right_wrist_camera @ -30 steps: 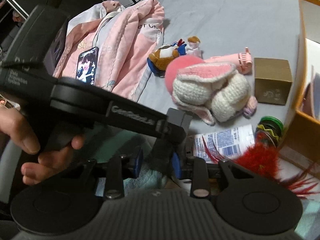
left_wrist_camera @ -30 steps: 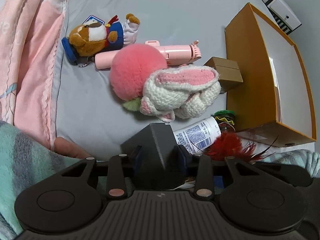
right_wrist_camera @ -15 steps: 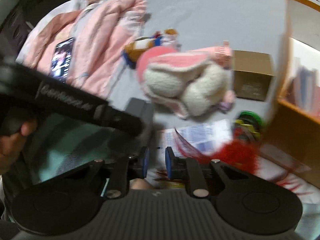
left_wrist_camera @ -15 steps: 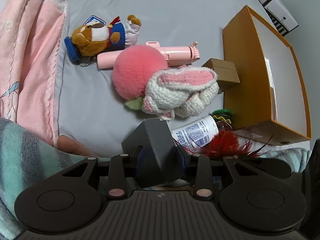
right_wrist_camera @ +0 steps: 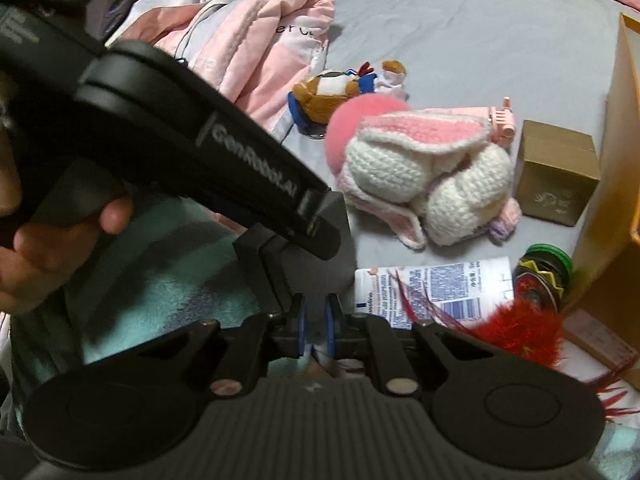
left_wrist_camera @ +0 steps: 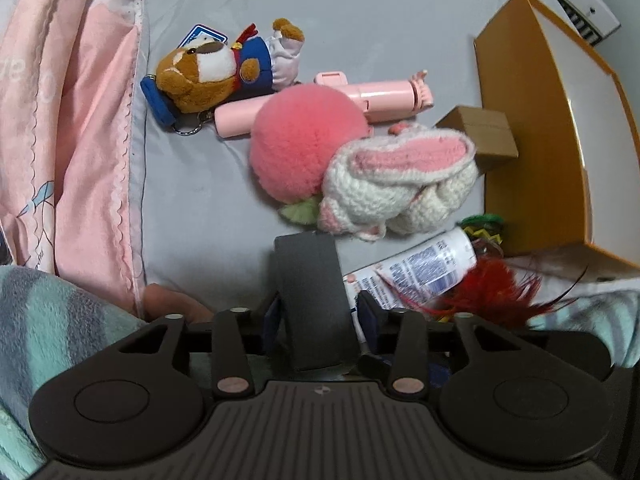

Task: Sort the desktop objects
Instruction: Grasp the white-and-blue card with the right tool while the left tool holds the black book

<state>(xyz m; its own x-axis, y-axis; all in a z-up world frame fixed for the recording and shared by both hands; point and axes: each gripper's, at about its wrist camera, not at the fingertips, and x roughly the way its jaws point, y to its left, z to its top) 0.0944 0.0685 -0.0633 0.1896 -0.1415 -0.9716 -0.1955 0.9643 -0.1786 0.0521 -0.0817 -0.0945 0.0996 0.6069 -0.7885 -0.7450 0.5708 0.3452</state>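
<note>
Left hand-held gripper (left_wrist_camera: 320,322) clamps a dark block (left_wrist_camera: 312,300).

Crocheted bunny (right_wrist_camera: 424,184) beside brown box (right_wrist_camera: 556,172), lotion tube (right_wrist_camera: 436,288) below

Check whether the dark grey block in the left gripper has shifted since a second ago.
Yes. The dark grey block has turned between the fingers: it showed a ridged corner, now a flat face, while the lotion tube beside it stays put.

A fluffy pink pompom (left_wrist_camera: 306,142) is lying against a rough crocheted bunny (left_wrist_camera: 396,184) on the smooth grey bedsheet (left_wrist_camera: 360,8), a glossy plastic tube (left_wrist_camera: 416,270) is showing beside red feathers (left_wrist_camera: 492,292), near a matt cardboard box (left_wrist_camera: 486,134).
</note>
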